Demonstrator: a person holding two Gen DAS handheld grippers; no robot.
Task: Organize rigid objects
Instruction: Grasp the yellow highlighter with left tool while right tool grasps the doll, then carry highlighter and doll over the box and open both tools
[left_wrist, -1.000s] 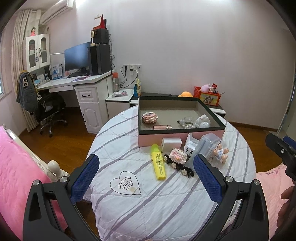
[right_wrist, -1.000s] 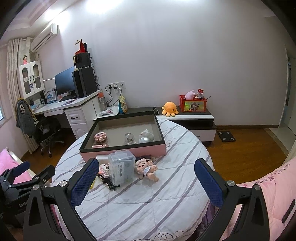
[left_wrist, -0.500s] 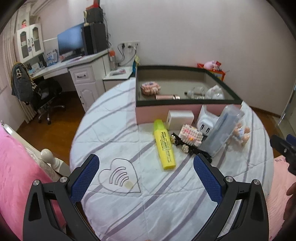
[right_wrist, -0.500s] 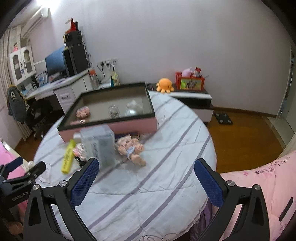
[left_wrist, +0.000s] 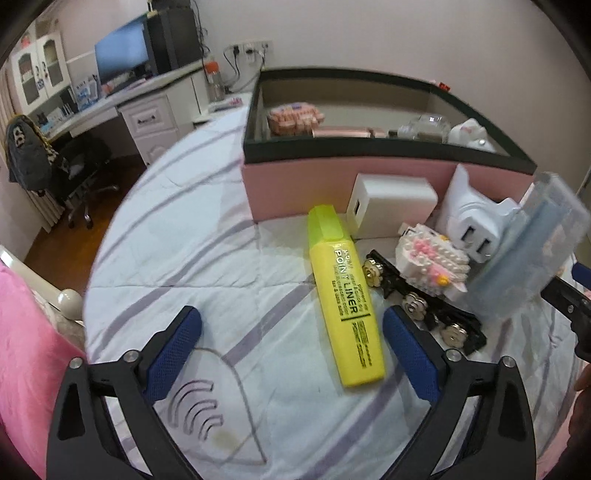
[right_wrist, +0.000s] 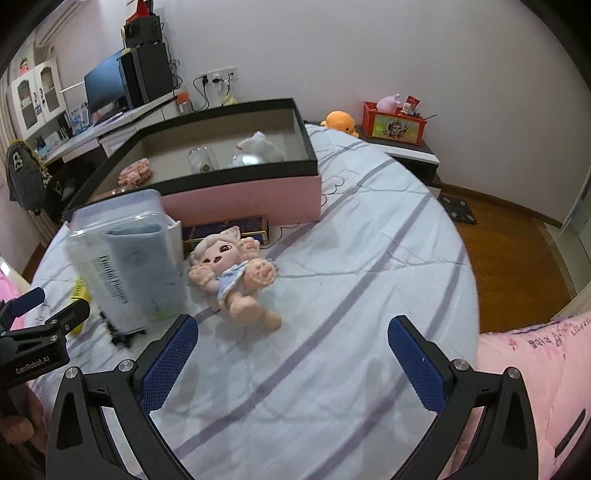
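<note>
1. While both tools hang over it, the round bed with the white quilt striped in grey (right_wrist: 369, 236) fills the middle and lower part of both views.
2. The shallow pink box with a black rim (left_wrist: 317, 173) sits in the upper centre of the left view; a pink beaded bundle (left_wrist: 295, 116), a clear glass piece (left_wrist: 424, 127) and a white plush (left_wrist: 469, 134) lie inside it.
3. The left gripper (left_wrist: 291, 345) spans the bottom of its view, blue-padded fingers (left_wrist: 173, 354) spread wide with nothing between them but quilt.
4. The right gripper (right_wrist: 293, 356) is at the bottom of its view, also wide apart and empty.
5. The clear plastic box with a printed label (right_wrist: 129, 258) leans at centre left of the right view, just beside the small doll in a blue dress (right_wrist: 236, 271), which lies on its back.
6. The yellow highlighter pen (left_wrist: 343, 299) lies at the centre of the left view, its cap end toward the pink box and its lower end near the right fingertip.
7. Right of the pen are a white square charger (left_wrist: 391, 201), a white plug adapter (left_wrist: 476, 229), a pink-and-white brick figure (left_wrist: 432, 264) and a black hair clip with metal flowers (left_wrist: 424, 306), clustered close together.
</note>
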